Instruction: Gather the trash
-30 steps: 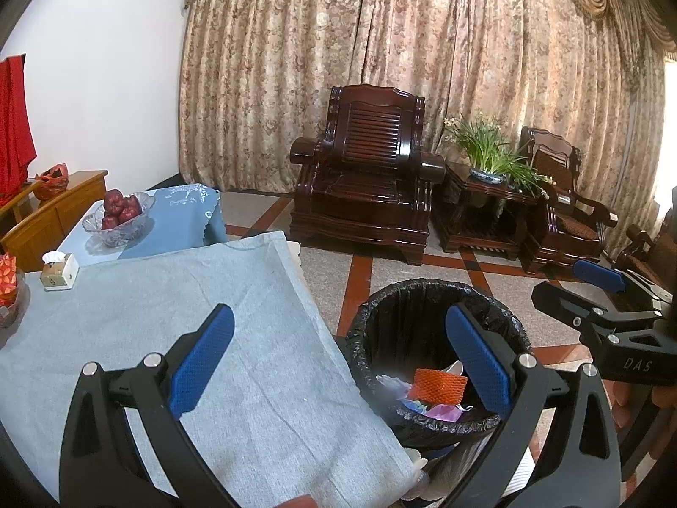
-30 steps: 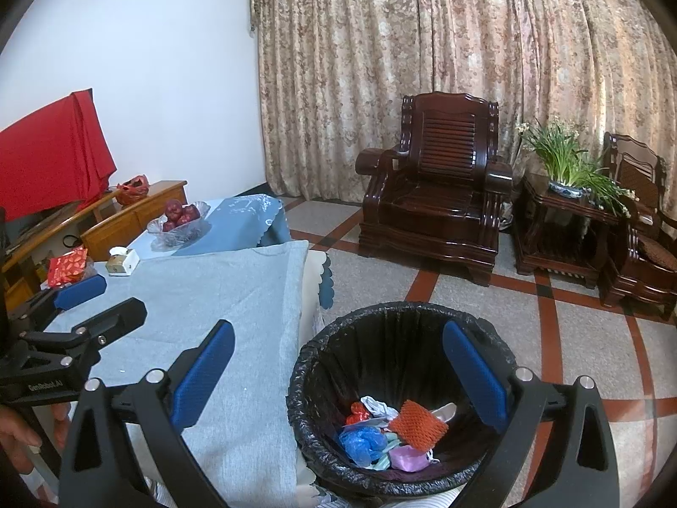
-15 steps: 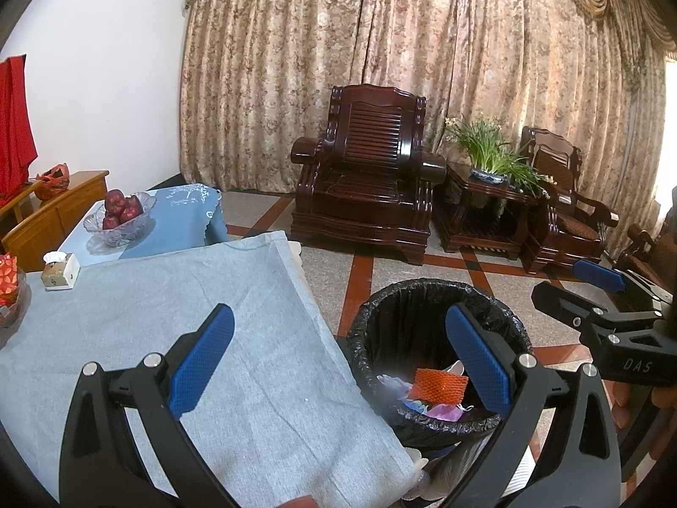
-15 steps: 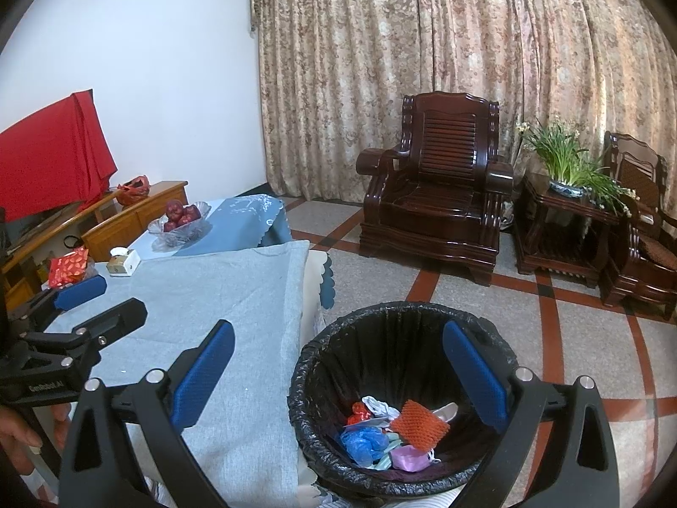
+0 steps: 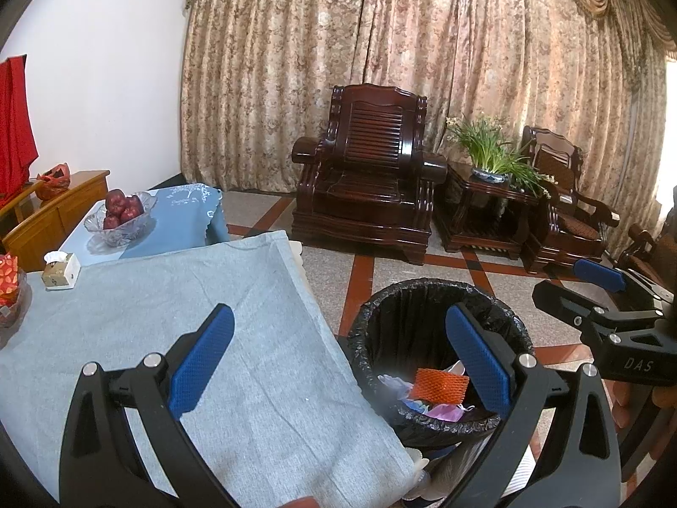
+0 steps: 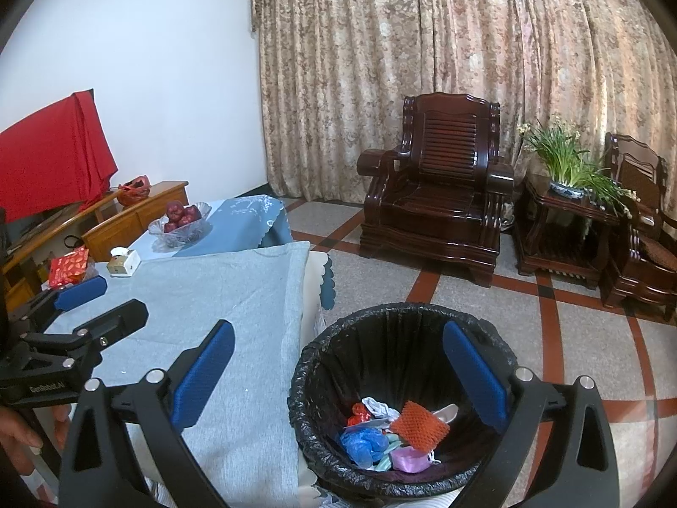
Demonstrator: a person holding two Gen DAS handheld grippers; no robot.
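A bin with a black liner (image 5: 423, 288) (image 6: 381, 311) stands on the floor by the table's right edge. Inside lie an orange foam net (image 5: 440, 383) (image 6: 419, 425), a blue crumpled wrapper (image 6: 364, 444), a pink scrap (image 6: 408, 459) and other bits. My left gripper (image 5: 338, 313) is open and empty, spanning the table's edge and the bin. Above the bin, my right gripper (image 6: 338, 330) is open and holds nothing. The grey cloth on the table (image 5: 169, 317) (image 6: 237, 296) shows no loose trash. Each gripper appears in the other's view: the right gripper (image 5: 601, 292) and the left gripper (image 6: 84, 309).
A glass bowl of red apples (image 5: 120, 216), a small tissue box (image 5: 61, 269) and a red packet (image 6: 67, 264) sit at the table's far left. Dark wooden armchairs (image 5: 368, 178) and a side table with a plant (image 5: 491, 169) stand across the tiled floor.
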